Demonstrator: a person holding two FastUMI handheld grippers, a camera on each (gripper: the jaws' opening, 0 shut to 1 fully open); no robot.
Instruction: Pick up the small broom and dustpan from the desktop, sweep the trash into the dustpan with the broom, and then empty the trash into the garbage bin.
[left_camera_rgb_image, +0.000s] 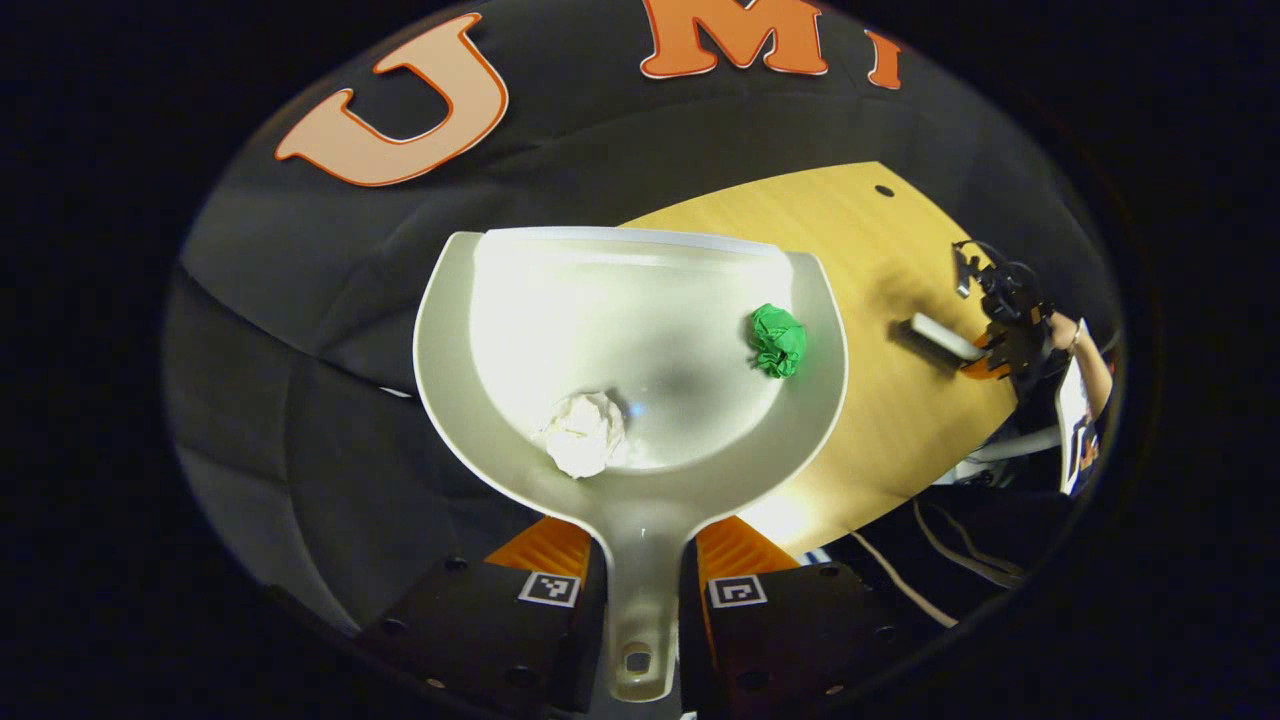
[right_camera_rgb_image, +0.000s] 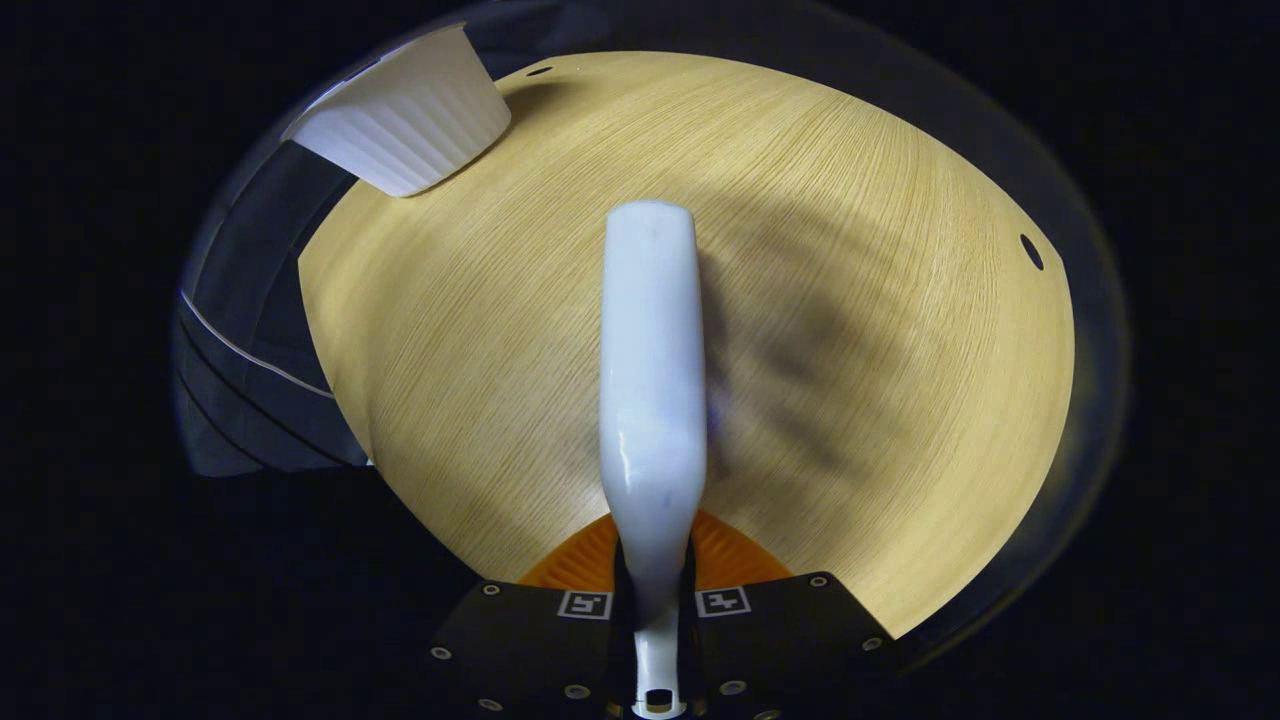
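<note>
My left gripper (left_camera_rgb_image: 641, 560) is shut on the handle of a white dustpan (left_camera_rgb_image: 520, 330), held in the air past the edge of the wooden table (left_camera_rgb_image: 880, 400). In the pan lie a crumpled white paper ball (left_camera_rgb_image: 583, 433) and a crumpled green paper ball (left_camera_rgb_image: 778, 340). My right gripper (right_camera_rgb_image: 655, 575) is shut on the handle of the small white broom (right_camera_rgb_image: 650, 380), which points forward over the tabletop (right_camera_rgb_image: 860, 200). From the left gripper view the right gripper (left_camera_rgb_image: 1005, 335) with its broom (left_camera_rgb_image: 940, 337) shows far off over the table. The dustpan's ribbed underside (right_camera_rgb_image: 405, 115) appears at the upper left of the right gripper view.
Black cloth wall (left_camera_rgb_image: 300, 300) lies behind and beneath the dustpan. Cables (left_camera_rgb_image: 950, 570) hang below the table's near edge. A small dark hole (right_camera_rgb_image: 1031, 251) marks the tabletop near its right rim. A person's arm (left_camera_rgb_image: 1085, 365) holds the far gripper.
</note>
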